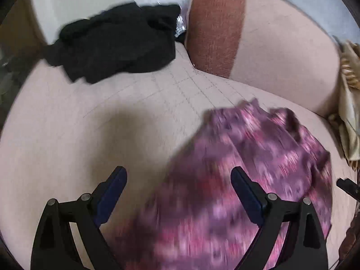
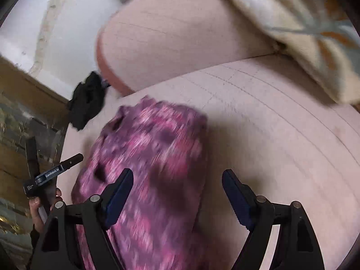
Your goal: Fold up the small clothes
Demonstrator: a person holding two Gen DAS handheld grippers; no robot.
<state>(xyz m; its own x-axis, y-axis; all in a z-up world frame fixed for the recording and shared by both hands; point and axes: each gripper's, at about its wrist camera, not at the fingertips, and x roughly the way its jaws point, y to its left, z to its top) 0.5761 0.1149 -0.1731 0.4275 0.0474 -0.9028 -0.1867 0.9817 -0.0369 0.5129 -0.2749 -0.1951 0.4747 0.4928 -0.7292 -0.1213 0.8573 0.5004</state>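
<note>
A pink and purple patterned garment (image 1: 247, 157) (image 2: 153, 153) lies blurred on the pale pink sofa seat (image 1: 90, 123) (image 2: 281, 135). My left gripper (image 1: 178, 173) hangs open over the garment's left edge. Its right finger is above the cloth and its left finger is above bare seat. My right gripper (image 2: 177, 175) is open over the garment's right edge, with its left finger above the cloth. Neither gripper presses on anything. A crumpled black garment (image 1: 117, 42) (image 2: 87, 105) lies at the far left end of the seat.
A rust-brown cushion (image 1: 216, 22) leans on the pink backrest (image 1: 281, 49). A cream patterned pillow (image 2: 292, 22) sits at the back right. Gold fabric (image 1: 348, 112) hangs at the right edge. A person's hand (image 2: 38, 204) holds the left tool. A wooden floor edge (image 2: 27, 85) lies left of the sofa.
</note>
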